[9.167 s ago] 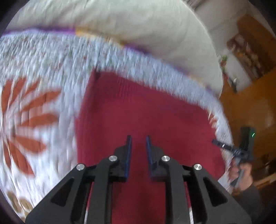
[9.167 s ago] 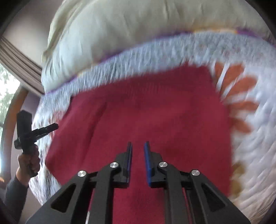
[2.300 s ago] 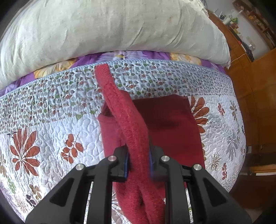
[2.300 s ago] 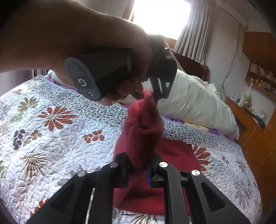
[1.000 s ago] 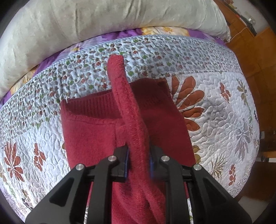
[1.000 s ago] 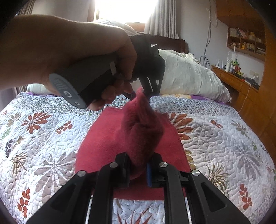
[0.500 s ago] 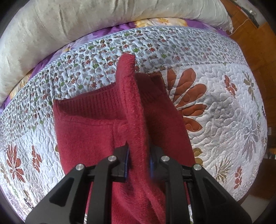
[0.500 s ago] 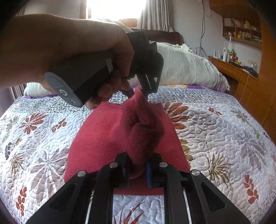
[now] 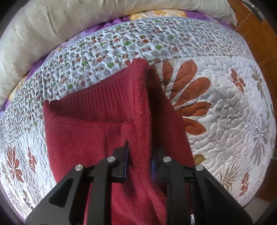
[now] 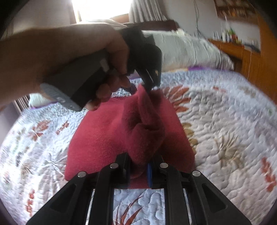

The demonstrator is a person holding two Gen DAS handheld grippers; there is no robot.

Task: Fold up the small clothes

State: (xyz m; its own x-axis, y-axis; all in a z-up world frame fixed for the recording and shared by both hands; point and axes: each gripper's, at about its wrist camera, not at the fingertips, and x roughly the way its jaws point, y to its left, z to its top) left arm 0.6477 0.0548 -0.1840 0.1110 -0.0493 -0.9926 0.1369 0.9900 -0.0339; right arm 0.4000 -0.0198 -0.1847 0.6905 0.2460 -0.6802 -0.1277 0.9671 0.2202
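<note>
A dark red knitted garment (image 9: 83,131) lies on a flowered quilt (image 9: 233,110), its ribbed hem toward the pillows. My left gripper (image 9: 139,155) is shut on a raised fold of the garment that stands up between its fingers. In the right wrist view the same red garment (image 10: 103,131) is lifted into a ridge; my right gripper (image 10: 137,164) is shut on its near end. The far end of the ridge is pinched by my left gripper (image 10: 147,84), held by a person's hand (image 10: 57,57). The rest of the garment lies flat beneath.
A large cream pillow (image 9: 52,29) lies along the head of the bed, over a purple sheet (image 9: 195,13). Wooden furniture (image 10: 249,57) stands at the right of the bed. A bright window with curtains (image 10: 107,8) is behind. The quilt edge (image 9: 256,187) drops off at the right.
Both grippers, still holding the raised fold, have sunk closer to the flat garment and shifted toward its right edge. The right wrist view is now blurred by motion.
</note>
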